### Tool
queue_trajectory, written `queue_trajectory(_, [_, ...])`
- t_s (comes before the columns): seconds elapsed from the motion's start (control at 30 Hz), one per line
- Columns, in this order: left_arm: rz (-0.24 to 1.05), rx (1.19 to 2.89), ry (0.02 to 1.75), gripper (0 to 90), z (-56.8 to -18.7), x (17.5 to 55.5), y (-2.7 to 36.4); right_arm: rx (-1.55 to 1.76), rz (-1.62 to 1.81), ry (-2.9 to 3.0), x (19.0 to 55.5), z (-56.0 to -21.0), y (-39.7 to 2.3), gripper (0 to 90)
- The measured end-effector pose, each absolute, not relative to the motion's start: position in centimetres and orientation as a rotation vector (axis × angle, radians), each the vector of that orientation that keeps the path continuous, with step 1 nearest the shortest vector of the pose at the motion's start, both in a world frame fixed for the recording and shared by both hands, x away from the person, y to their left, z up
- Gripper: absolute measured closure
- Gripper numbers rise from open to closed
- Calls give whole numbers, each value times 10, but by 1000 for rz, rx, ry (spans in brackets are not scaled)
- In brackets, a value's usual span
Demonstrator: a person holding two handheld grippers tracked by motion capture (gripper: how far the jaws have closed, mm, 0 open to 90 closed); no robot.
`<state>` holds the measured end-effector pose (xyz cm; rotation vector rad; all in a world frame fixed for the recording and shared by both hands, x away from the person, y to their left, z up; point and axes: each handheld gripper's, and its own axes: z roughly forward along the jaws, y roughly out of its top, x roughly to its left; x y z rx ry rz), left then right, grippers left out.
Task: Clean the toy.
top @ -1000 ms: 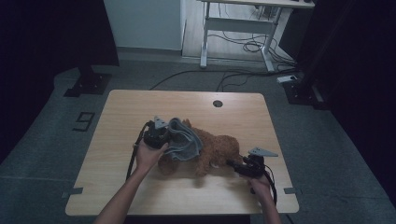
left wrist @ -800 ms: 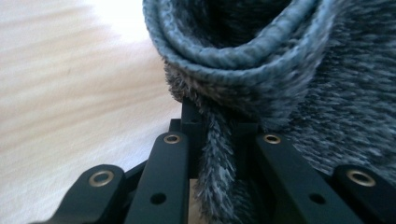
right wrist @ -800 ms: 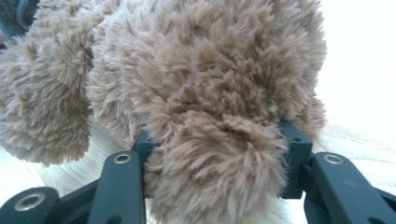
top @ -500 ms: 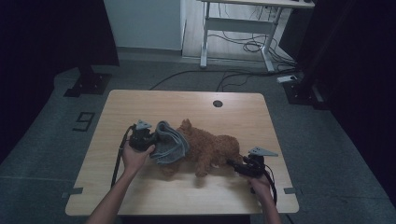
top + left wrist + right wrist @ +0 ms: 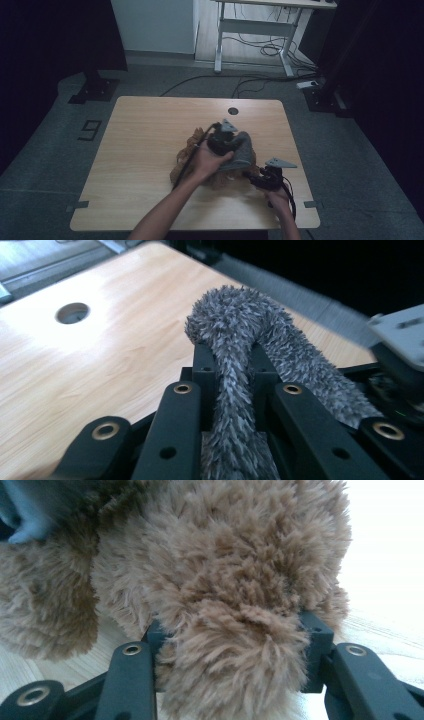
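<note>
At mid-table, the left gripper clamps a grey furry garment, draped over the brown plush toy. The right gripper grips the toy's limb near the right edge. Dressing looks half done; the garment isn't fitted yet.

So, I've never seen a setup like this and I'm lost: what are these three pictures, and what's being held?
A person sits at a wooden table with handheld tongs in each hand. The high view looks down from above; the other two pictures come from cameras riding on each pair of tongs. The left tongs are shut on a grey fuzzy cloth, lifted over a brown plush toy that lies on the table. The right tongs are clamped on a furry limb of that toy, at the table's near right.
</note>
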<state>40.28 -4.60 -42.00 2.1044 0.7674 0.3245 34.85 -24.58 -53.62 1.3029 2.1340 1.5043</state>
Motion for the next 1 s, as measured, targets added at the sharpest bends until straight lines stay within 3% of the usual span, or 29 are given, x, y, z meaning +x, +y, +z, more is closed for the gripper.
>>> queue_trajectory(0.1, [333,2154,795,784,-445,411,-62,1312,1504,2140,348,-536,-246,496])
queue_trajectory(0.2, [256,2076,859,788,-455,419,-50,1333,1517,2136,349,-538,-248,495])
queue_trajectory(0.37, [427,2147,877,790,-448,419,-29,1302,1497,2138,348,-536,-244,496])
queue_trajectory(0.6, [531,2140,909,789,-445,417,12,1281,1483,2140,347,-535,-242,496])
queue_trajectory(0.8, [509,2124,1003,786,-448,426,55,1283,1496,2137,347,-536,-244,492])
queue_trajectory(1.0, [491,2102,1003,787,-451,419,69,1258,1488,2139,347,-535,-242,497])
